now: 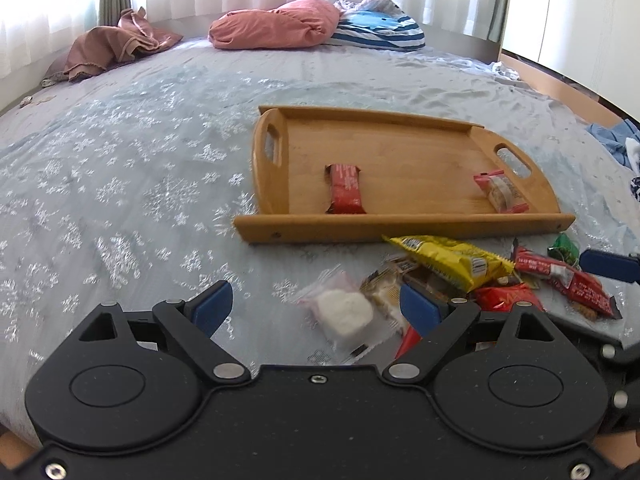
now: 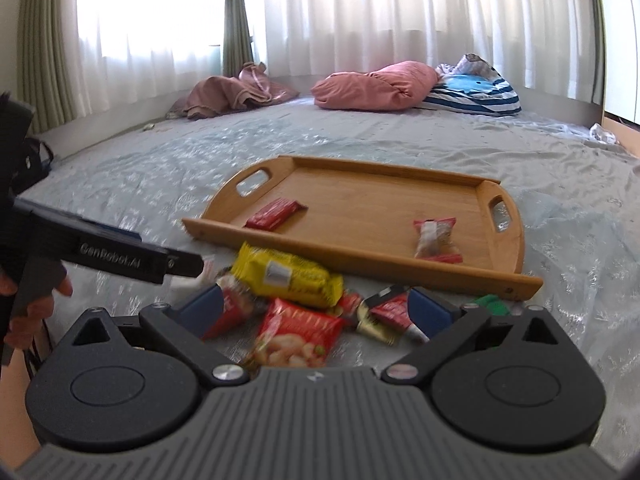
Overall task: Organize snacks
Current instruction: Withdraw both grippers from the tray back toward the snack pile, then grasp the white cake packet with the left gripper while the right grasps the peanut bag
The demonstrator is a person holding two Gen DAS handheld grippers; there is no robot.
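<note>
Both grippers were held wide and empty over the loose snack pile. The left gripper (image 1: 316, 306) straddled a white snack packet (image 1: 344, 314); the right gripper (image 2: 316, 310) framed a red snack bag (image 2: 296, 334). The wooden tray (image 1: 404, 226), at twelve o'clock from the pile, already carried a red bar (image 1: 346, 194) and a clear-wrapped snack (image 1: 504, 194). One packet should be singled out and pinched across its middle. Labels were blurred; wrappers under the yellow bag (image 2: 288, 278) were partly hidden.
</note>
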